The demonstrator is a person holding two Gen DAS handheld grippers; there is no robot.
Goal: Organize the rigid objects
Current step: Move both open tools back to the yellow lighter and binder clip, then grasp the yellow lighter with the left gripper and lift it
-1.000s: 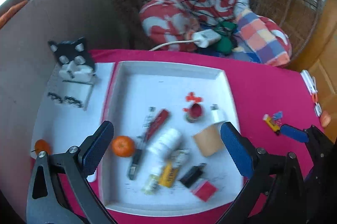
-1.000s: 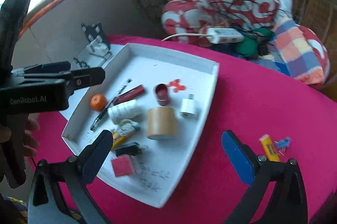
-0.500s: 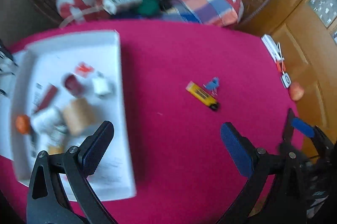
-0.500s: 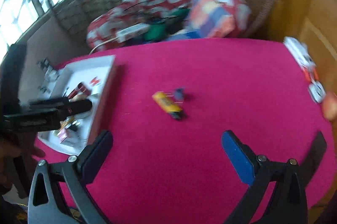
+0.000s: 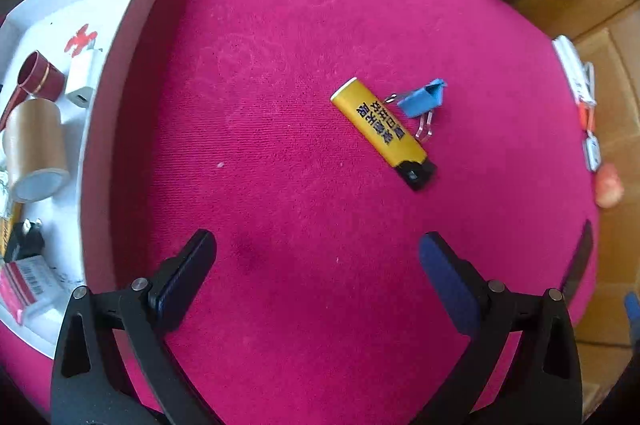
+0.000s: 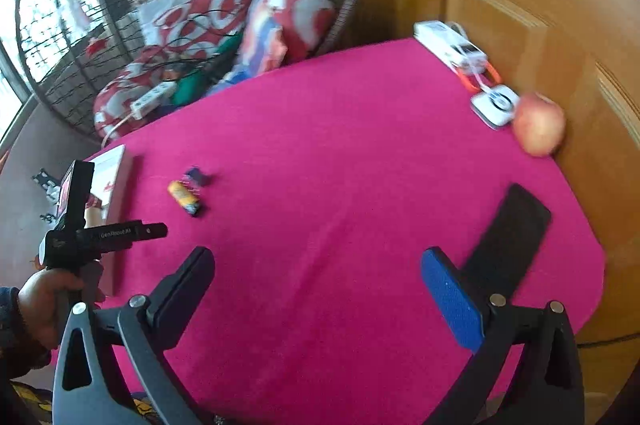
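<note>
A yellow lighter with a black cap lies on the magenta tablecloth, and a blue binder clip touches its right side. Both show small in the right wrist view, the lighter and the clip. My left gripper hovers open above the cloth, nearer than the lighter, with nothing between its fingers. At the left edge sits the white tray holding a tape roll, a white charger and other small items. My right gripper is open and empty over bare cloth.
A white power strip, a small white device and an apple lie at the table's right edge by a wooden door. A black flat object rests near the right gripper. Cushions fill a wicker chair behind.
Both views swung right, off the tray and onto the cloth. The left gripper has come closer to the lighter and clip. The right gripper turned toward the table's right edge.
</note>
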